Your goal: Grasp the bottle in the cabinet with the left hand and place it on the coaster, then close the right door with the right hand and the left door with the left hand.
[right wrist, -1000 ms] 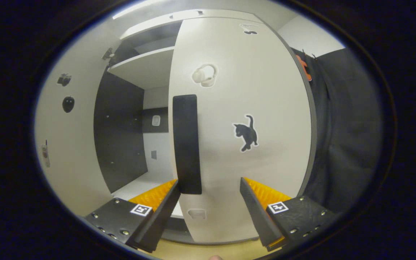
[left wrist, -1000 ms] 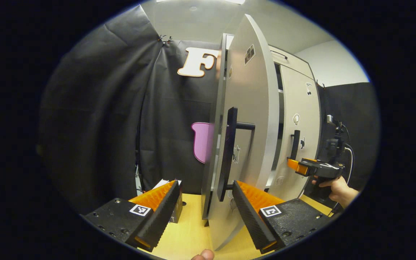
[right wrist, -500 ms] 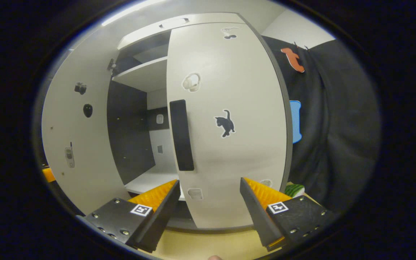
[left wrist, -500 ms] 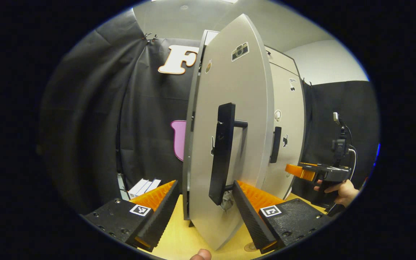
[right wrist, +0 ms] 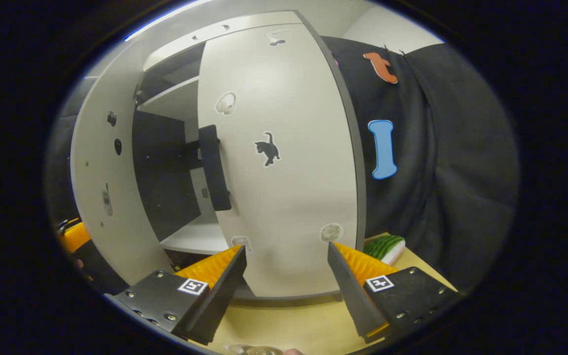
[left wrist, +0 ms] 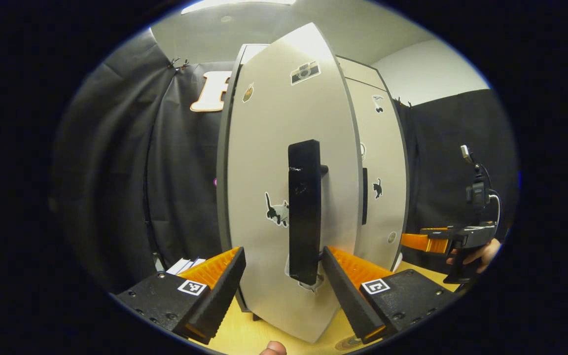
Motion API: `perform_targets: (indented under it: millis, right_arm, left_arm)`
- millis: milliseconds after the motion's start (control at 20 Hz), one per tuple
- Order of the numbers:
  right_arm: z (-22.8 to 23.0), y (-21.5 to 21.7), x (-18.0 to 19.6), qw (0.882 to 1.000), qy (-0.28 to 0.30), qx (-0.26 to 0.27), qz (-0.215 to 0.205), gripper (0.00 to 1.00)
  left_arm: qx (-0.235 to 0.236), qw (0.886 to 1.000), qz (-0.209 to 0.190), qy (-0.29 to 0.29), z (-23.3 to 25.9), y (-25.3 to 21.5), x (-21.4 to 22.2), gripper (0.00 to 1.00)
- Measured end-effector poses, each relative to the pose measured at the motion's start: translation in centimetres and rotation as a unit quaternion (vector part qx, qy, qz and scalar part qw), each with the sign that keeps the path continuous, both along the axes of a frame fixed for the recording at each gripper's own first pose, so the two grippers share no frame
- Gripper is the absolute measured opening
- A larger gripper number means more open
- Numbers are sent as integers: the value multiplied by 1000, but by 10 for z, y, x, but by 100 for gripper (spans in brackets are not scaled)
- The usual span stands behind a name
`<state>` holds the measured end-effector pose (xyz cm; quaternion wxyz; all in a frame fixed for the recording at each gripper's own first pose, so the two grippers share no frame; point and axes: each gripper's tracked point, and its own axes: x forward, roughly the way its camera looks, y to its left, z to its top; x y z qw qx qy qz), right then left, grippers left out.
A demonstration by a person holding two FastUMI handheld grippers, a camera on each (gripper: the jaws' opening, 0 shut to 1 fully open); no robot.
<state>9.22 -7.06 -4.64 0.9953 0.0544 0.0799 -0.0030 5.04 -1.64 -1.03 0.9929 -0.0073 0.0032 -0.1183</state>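
Left gripper view: the left gripper (left wrist: 284, 291) has its fingers spread wide, one on each side of the lower end of the left door (left wrist: 284, 162). The door's handle (left wrist: 304, 212) stands upright just ahead, between the fingers; the right-side finger (left wrist: 345, 291) lies close beside the handle's foot, but contact cannot be told. Neither finger presses on the door. A cat sticker (left wrist: 277, 212) sits on the panel left of the handle, a camera sticker (left wrist: 304, 72) near the top. Beyond and to the right, the right door (left wrist: 380, 162) lies nearly flush with the cabinet front. Farther right, a hand (left wrist: 479, 252) holds the other gripper (left wrist: 412, 241), well clear of that door.

Right gripper view: the right gripper (right wrist: 286, 291) is likewise spread and holds nothing. The right door (right wrist: 284, 162) stands ahead of the fingers. Left of it a gap shows the cabinet (right wrist: 165, 187) interior and a shelf (right wrist: 193, 236). The left door (right wrist: 101, 172) stands ajar at far left. A striped object (right wrist: 385, 247) lies on the table (right wrist: 289, 325) to the right. The bottle and coaster cannot be made out with certainty.
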Motion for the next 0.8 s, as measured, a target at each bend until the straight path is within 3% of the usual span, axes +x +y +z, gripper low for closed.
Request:
perform_targets:
  millis: [400, 800]
  right_arm:
    - [-1, -29, -3, 1000, 7, -13, -12, 100]
    - [-11, -32, -9, 1000, 14, -19, -5, 100]
  left_arm:
    - [-34, 999, -20, 19, -7, -57, 58, 99]
    - [-35, 999, -2, 18, -6, -80, 100, 99]
